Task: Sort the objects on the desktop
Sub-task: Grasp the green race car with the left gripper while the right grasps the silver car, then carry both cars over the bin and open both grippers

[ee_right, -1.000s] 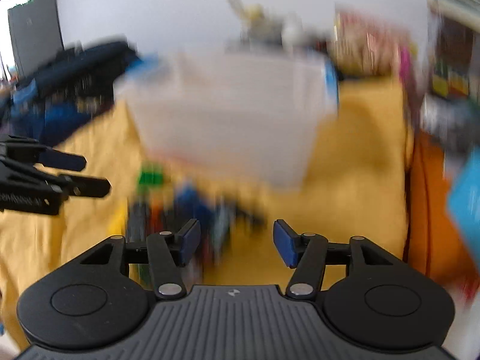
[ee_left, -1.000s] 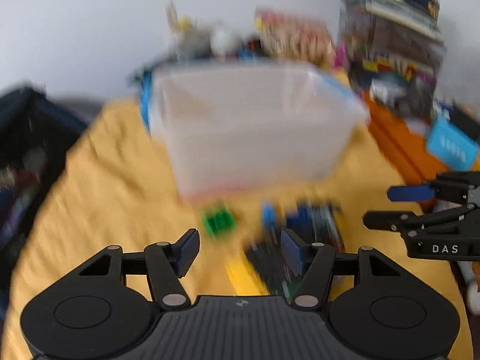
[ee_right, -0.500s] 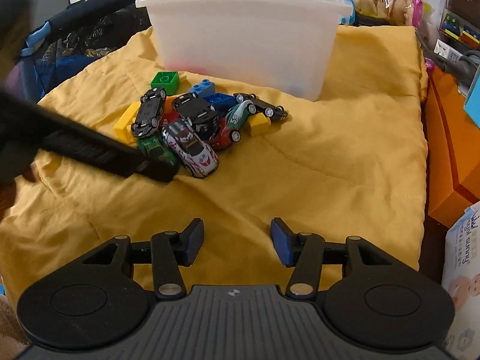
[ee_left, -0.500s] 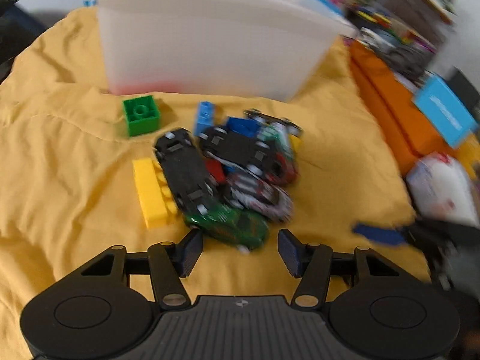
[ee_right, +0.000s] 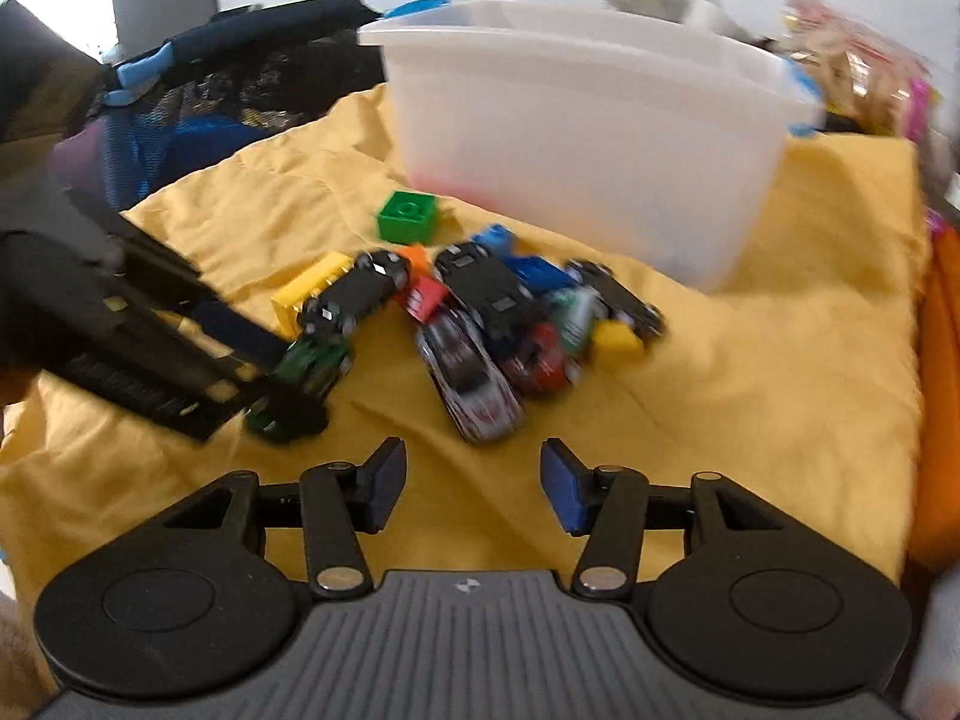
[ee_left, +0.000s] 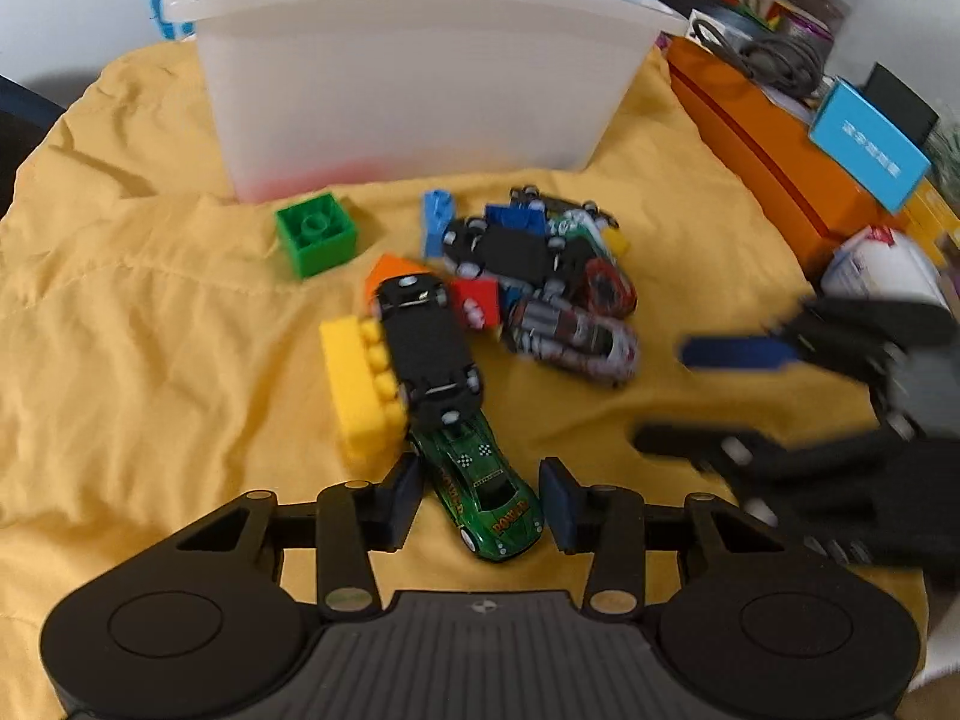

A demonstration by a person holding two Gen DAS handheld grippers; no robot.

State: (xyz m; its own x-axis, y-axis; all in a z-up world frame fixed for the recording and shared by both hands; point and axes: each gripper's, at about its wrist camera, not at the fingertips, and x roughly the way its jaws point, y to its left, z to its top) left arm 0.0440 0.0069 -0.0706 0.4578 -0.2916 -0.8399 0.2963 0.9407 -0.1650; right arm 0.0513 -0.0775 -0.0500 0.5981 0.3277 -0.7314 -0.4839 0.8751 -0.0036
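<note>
A pile of toy cars and bricks lies on the yellow cloth in front of a clear plastic bin. My left gripper is open, and the green toy car sits between its fingers. An upside-down black car and a yellow brick lie just beyond it. A green brick stands alone to the left. In the right wrist view my right gripper is open and holds nothing. It hovers just short of a white and red car. The left gripper straddles the green car there.
An orange box with a blue box on it borders the cloth on the right, beside a white pack. A dark bag lies at the far left. Cluttered packets and toys stand behind the bin.
Both grippers have come down toward the pile. The left one advanced until the green car lay between its open fingers. The right one drew closer to the cars.
</note>
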